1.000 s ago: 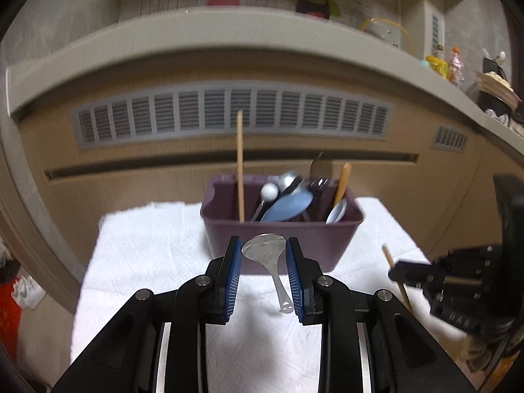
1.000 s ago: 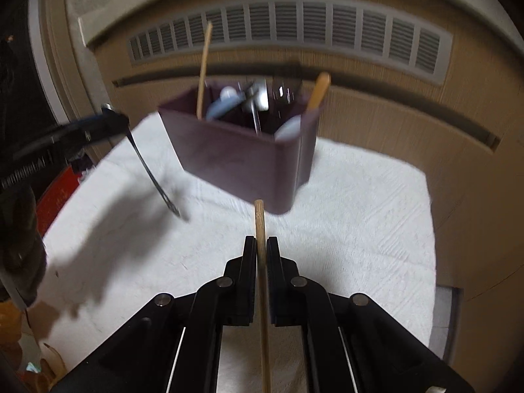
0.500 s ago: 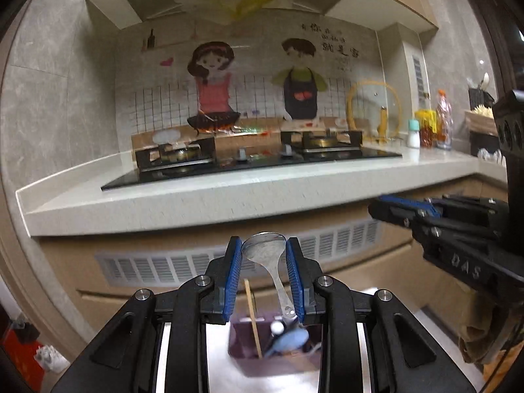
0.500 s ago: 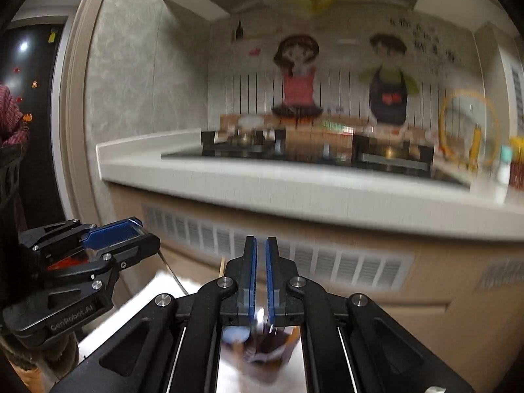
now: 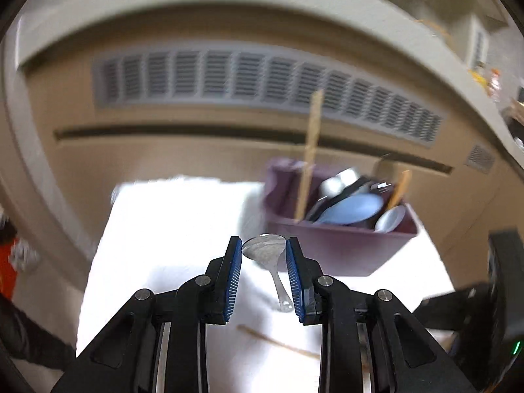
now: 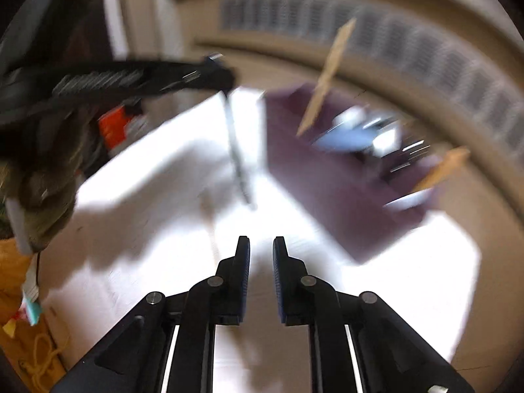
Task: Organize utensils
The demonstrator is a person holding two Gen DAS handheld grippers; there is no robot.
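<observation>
My left gripper point(image 5: 264, 255) is shut on a metal spoon point(image 5: 266, 249), bowl up between the blue pads, handle hanging down above the white cloth point(image 5: 170, 229). The purple utensil bin point(image 5: 340, 245) stands ahead to the right, holding a wooden chopstick point(image 5: 309, 157), a blue spoon and other cutlery. A loose chopstick point(image 5: 278, 345) lies on the cloth below the left gripper. My right gripper point(image 6: 261, 249) is open and empty above the cloth; the bin point(image 6: 330, 177) is ahead to its right. The left gripper with the spoon handle point(image 6: 237, 154) shows in the blurred right wrist view.
A cabinet front with a long vent grille point(image 5: 262, 78) rises behind the cloth under a countertop edge point(image 5: 229, 3). The right gripper's body point(image 5: 491, 301) sits at the right edge of the left wrist view. Red and orange items point(image 6: 113, 124) lie left of the cloth.
Both cameras swung up to the stove and back down. The right gripper has opened and no longer holds the chopstick, which now lies on the cloth. The left gripper still holds the spoon.
</observation>
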